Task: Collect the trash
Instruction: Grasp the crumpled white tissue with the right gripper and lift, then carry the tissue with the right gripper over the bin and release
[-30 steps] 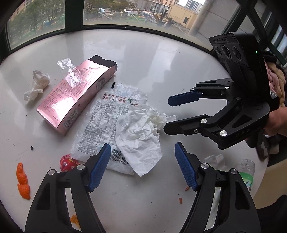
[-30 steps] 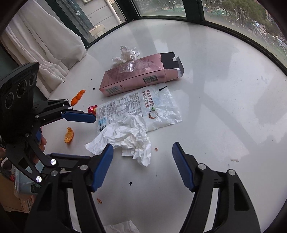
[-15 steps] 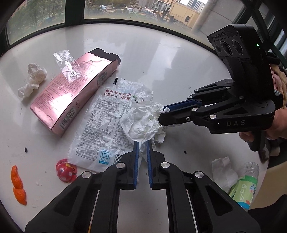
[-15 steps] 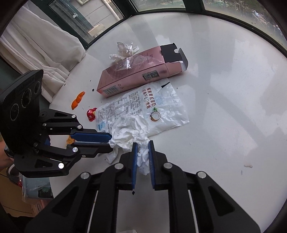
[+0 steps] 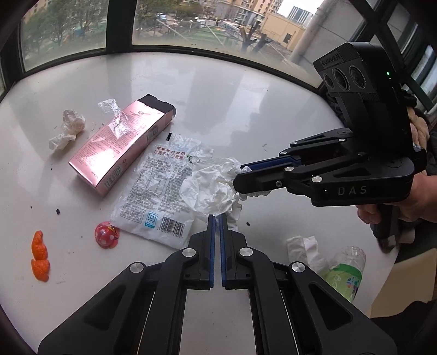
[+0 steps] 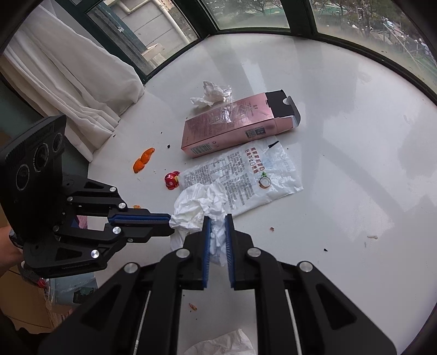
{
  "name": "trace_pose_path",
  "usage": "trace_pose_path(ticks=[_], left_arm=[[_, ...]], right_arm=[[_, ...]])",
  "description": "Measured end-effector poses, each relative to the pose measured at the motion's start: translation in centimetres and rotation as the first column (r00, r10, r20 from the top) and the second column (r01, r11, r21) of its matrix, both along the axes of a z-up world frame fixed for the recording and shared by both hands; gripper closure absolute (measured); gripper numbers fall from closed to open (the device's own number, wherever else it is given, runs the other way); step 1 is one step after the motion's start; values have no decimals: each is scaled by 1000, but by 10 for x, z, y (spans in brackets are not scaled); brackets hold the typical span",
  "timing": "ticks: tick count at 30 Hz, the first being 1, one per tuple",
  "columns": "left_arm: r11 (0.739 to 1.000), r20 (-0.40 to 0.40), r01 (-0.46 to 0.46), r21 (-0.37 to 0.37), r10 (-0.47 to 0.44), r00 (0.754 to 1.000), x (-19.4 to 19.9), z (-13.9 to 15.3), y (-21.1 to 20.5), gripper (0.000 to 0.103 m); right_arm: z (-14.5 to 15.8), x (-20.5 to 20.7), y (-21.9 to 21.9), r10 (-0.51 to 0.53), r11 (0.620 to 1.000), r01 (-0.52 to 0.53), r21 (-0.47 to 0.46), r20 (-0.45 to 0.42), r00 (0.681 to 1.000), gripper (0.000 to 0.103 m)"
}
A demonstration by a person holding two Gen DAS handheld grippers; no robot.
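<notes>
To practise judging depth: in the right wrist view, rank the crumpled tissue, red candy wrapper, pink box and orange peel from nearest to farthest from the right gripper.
1. Crumpled tissue: clamped in the right gripper.
2. Red candy wrapper: just beyond, to the left.
3. Orange peel: farther left.
4. Pink box: at the back; close to the peel's rank.

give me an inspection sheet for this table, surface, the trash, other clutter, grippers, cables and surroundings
Surface: white table, crumbs scattered.
Job's things: crumpled tissue; printed plastic bag; pink carton with cellophane on it; small tissue wad; orange peel; red wrapper.
Clutter: plastic bottle at the table edge.
Grippers: left gripper and right gripper both shut on the crumpled tissue.
Cables: nothing seen.
Surroundings: windows, white curtain.
</notes>
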State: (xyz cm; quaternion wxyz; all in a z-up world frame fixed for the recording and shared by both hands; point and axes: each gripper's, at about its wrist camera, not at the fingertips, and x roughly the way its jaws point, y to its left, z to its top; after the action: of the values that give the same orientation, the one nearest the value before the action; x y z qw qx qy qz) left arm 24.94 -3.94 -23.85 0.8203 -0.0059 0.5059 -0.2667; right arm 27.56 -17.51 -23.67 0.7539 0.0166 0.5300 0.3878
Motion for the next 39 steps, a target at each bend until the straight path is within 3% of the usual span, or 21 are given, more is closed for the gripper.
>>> trace_pose_path(ticks=[12,21,29,39], left_arm=[[993,38,-119,4,118,992,-91,42,43,101],[960,90,-280,23,277,957,-173,78,102,101],[911,134,-407,70,396,908,-270,108,157,101],[801,125,-592,83,581,804,-382,115,204,101]], right_arm=[[42,-72,53,132,991,-132,21,36,991,91],[72,-131,127,289,955,-294,44,84,954,91],[92,-205,206,454,883,-462,82,102,885,91],[97,-296,286,653,747,-661,74,107,750,91]])
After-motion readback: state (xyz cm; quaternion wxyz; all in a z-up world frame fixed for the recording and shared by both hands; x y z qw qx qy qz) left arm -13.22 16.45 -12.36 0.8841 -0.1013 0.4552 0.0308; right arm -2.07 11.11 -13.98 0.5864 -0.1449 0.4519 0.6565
